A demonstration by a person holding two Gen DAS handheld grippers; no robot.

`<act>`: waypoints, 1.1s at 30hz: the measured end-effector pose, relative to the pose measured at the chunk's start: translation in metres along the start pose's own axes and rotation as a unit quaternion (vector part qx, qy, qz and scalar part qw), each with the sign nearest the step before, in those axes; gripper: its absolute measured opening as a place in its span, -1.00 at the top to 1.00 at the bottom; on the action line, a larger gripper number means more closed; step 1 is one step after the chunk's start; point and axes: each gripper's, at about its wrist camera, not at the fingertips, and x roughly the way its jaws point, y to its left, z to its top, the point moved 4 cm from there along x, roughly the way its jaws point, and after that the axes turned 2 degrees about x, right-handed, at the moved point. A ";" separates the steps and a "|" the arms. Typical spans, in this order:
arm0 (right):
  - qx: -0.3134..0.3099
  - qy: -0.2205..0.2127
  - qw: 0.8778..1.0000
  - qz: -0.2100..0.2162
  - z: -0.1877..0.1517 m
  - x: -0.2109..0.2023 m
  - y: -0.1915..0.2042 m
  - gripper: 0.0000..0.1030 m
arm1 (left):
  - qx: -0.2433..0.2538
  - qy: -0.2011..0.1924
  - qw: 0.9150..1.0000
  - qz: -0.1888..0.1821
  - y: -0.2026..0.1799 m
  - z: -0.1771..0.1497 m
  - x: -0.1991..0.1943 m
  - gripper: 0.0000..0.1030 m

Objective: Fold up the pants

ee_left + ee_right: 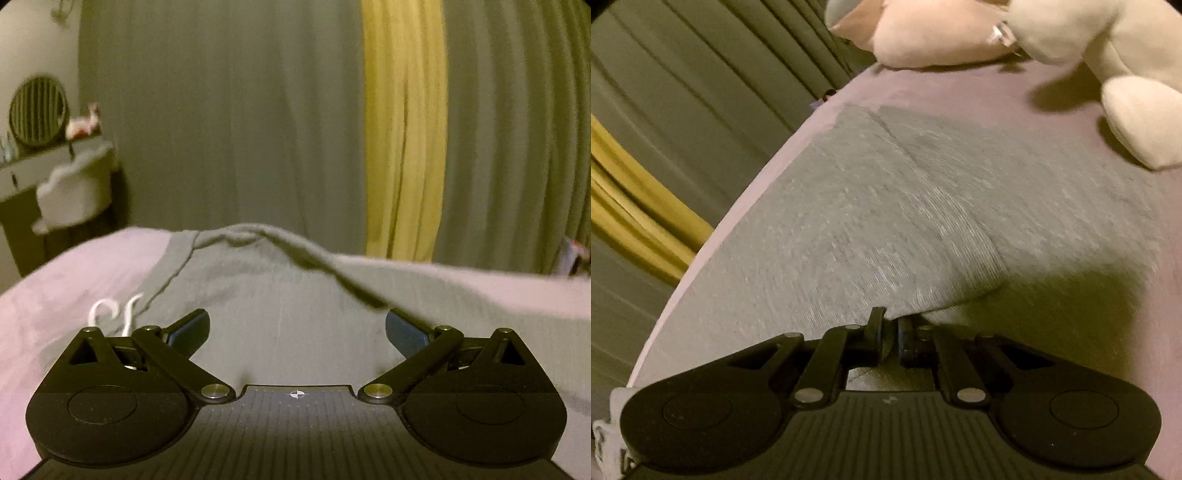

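- Grey knit pants (886, 206) lie spread on a lilac bed sheet (960, 92), stretching ahead of both tongs.
- Right gripper (890, 328): jaws drawn together on a pinch of the pants' near edge, fabric caught between the pads.
- Left gripper (297, 328): jaws spread wide, nothing held, hovering over the cloth; a raised ridge of fabric (266, 232) sits beyond its tips, a white drawstring (110, 310) just off its left finger.
- Judgement: the fold is starting. Lift the pinched edge low and evenly, keeping it clear of the plush toy (1115, 74) far ahead to the right.
- Let the left gripper take a matching edge before carrying over, so the layers stay aligned.
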 end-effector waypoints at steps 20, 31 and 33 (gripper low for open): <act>-0.006 -0.071 0.996 0.051 -0.003 0.017 -0.019 0.88 | -0.244 0.203 0.942 -0.106 0.026 0.049 0.254 0.81; 0.026 -0.018 0.998 0.048 0.017 0.014 -0.012 0.86 | -0.228 0.100 0.955 -0.159 0.067 0.081 0.128 0.82; 0.062 -0.013 0.994 0.092 0.035 -0.005 -0.008 0.89 | -0.224 0.078 0.956 -0.174 0.075 0.085 0.092 0.82</act>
